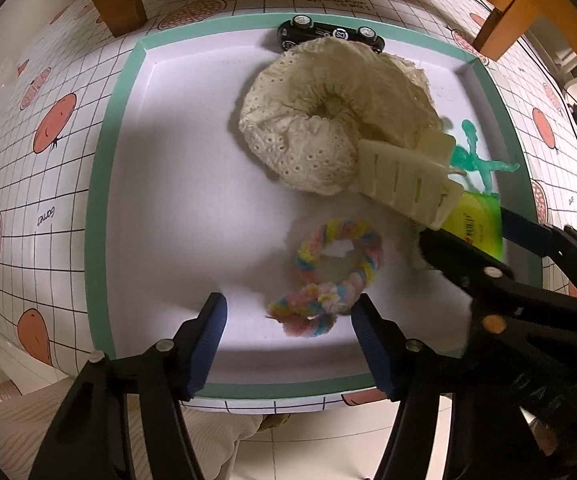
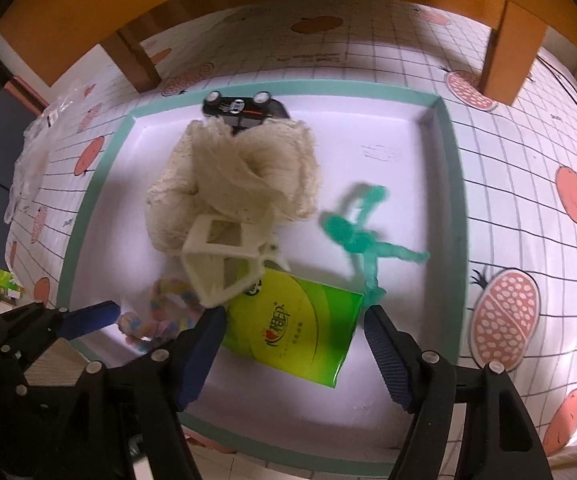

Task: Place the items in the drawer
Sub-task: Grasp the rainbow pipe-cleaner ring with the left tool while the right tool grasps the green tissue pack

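Covering the table (image 2: 528, 184) is a grid cloth with fruit prints, and on it sits your teal-rimmed drawer (image 2: 454, 200). Inside, the cream lace scrunchie (image 1: 312, 120) fills the 12 o'clock part, touching the black toy car (image 1: 328, 34) at the far wall. The green tissue pack (image 2: 296, 332) lies at 5 o'clock in the left wrist view, the cream hair claw (image 2: 228, 264) resting between it and the scrunchie. The teal figurine (image 2: 362, 240) sits at 3 o'clock, the pastel braided ring (image 1: 328, 276) at 6 o'clock. Your left gripper (image 1: 288, 344) and right gripper (image 2: 294, 354) both hover with fingers apart, holding nothing.
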Motion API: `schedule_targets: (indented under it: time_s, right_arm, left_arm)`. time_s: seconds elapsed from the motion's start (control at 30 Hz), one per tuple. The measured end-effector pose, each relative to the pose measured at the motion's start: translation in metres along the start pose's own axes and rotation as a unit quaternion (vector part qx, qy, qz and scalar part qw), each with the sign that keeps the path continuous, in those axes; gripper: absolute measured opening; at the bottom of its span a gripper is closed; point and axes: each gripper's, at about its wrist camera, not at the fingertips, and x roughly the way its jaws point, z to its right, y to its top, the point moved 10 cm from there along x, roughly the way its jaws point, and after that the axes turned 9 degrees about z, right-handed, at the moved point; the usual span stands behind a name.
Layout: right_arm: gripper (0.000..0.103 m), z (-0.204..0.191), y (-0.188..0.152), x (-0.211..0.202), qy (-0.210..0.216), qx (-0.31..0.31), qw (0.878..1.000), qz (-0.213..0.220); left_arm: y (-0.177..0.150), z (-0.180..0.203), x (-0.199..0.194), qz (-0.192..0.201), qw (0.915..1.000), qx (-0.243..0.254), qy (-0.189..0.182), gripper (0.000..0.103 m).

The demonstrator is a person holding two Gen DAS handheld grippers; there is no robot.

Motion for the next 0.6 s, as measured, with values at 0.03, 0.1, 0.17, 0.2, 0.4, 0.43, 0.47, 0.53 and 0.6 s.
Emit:
schedule_targets:
  time_s: [0.03, 0.1, 0.17, 0.2, 0.4, 0.43, 0.47, 0.53, 0.6]
  right_arm:
    - [0.074, 0.004, -0.001, -0.001, -0.002, 0.007, 1.000, -0.003]
    - [0.074, 0.011, -0.003, -0.001, -0.001, 0.019, 1.000, -0.010]
    - [0.074, 0.019, -0.006, -0.002, 0.000, 0.036, 0.999, -0.016]
    - [0.074, 0.021, -0.007, -0.002, 0.001, 0.042, 0.999, -0.018]
    - [0.070, 0.025, -0.011, -0.004, 0.004, 0.041, 0.999, -0.026]
    - [0.070, 0.024, -0.011, -0.004, 0.004, 0.042, 0.999, -0.025]
    - [0.071, 0.025, -0.013, -0.004, 0.007, 0.044, 0.999, -0.026]
    - [0.072, 0.023, -0.014, -0.004, 0.008, 0.042, 0.999, -0.026]
    - [0.075, 0.022, -0.017, -0.005, 0.011, 0.042, 0.999, -0.025]
  left_arm:
    - [0.000, -0.001, 0.000, 0.000, 1.0000, -0.001, 0.000, 0.066]
    - [0.000, 0.000, 0.001, 0.000, 1.0000, -0.004, 0.000, 0.066]
    - [0.001, 0.002, 0.001, 0.001, 1.0000, -0.005, -0.001, 0.066]
    - [0.001, 0.002, 0.002, 0.001, 1.0000, -0.006, 0.000, 0.066]
    - [0.001, -0.005, 0.000, 0.003, 0.9999, -0.009, 0.004, 0.059]
    - [0.001, -0.008, -0.001, 0.004, 0.9999, -0.010, 0.004, 0.058]
    - [0.000, -0.019, -0.006, 0.004, 0.9999, -0.010, 0.002, 0.057]
    - [0.002, -0.024, -0.008, 0.006, 0.9999, -0.013, 0.003, 0.052]
    - [0.003, -0.028, -0.008, 0.008, 0.9998, -0.017, 0.003, 0.050]
